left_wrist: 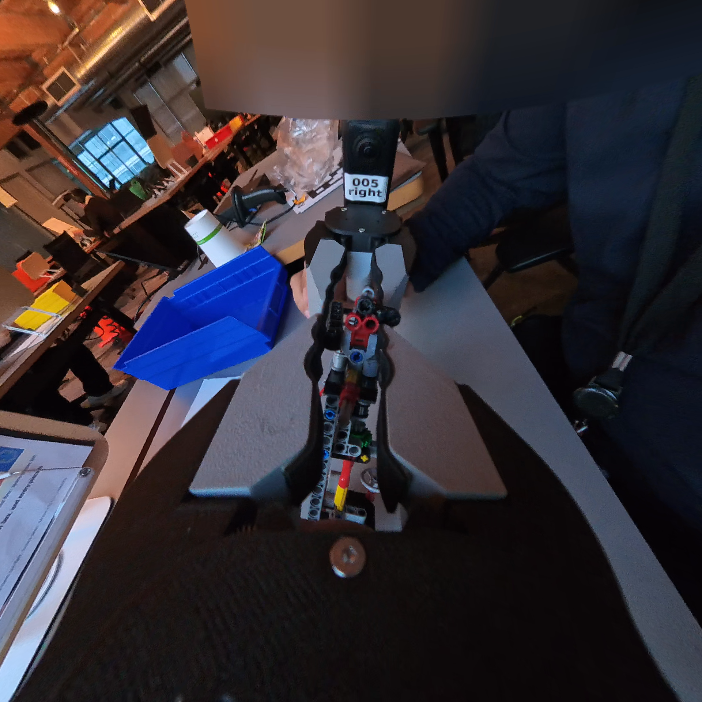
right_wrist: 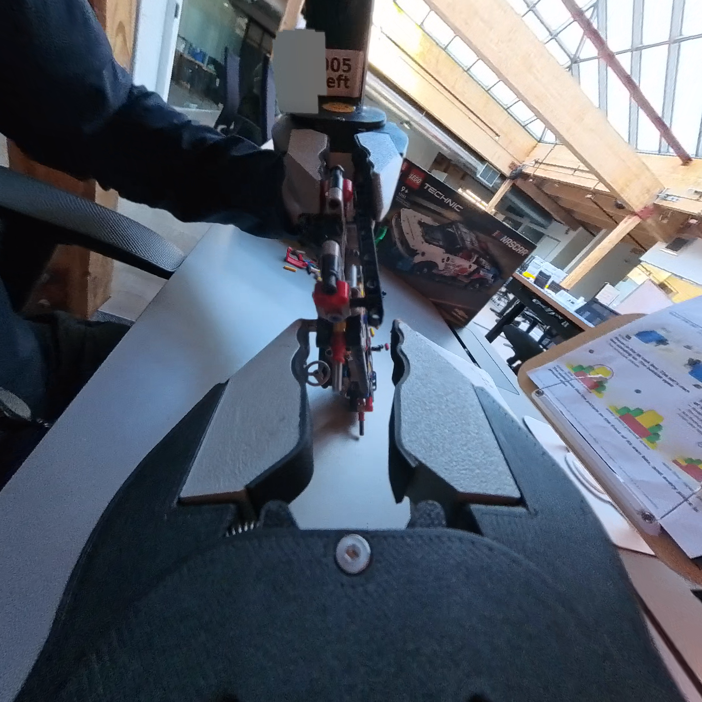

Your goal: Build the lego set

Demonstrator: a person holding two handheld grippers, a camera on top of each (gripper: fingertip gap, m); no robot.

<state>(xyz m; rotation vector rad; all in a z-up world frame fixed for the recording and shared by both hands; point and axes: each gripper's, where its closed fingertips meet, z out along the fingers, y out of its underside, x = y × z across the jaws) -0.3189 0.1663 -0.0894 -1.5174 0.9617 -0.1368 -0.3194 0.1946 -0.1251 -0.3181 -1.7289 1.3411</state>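
Brick-built assembly [left_wrist: 353, 399] spanning both grippers, long axis along their fingers.
Left gripper [left_wrist: 349, 364] clamps it; right gripper [right_wrist: 347, 342] stands open around its far end.

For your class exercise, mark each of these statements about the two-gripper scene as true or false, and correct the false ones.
1. The left gripper has its fingers closed on a long toy-brick assembly. True.
2. The right gripper is clamped tight on the assembly's end. False: its right finger stands clear of the assembly, with table showing between.
3. A blue bin sits on the grey table. True.
4. The blue bin is full of bricks. False: the part of its inside that shows is bare.
5. A printed toy box stands on the table behind the assembly. True.
6. Loose small pieces lie on the table. True.
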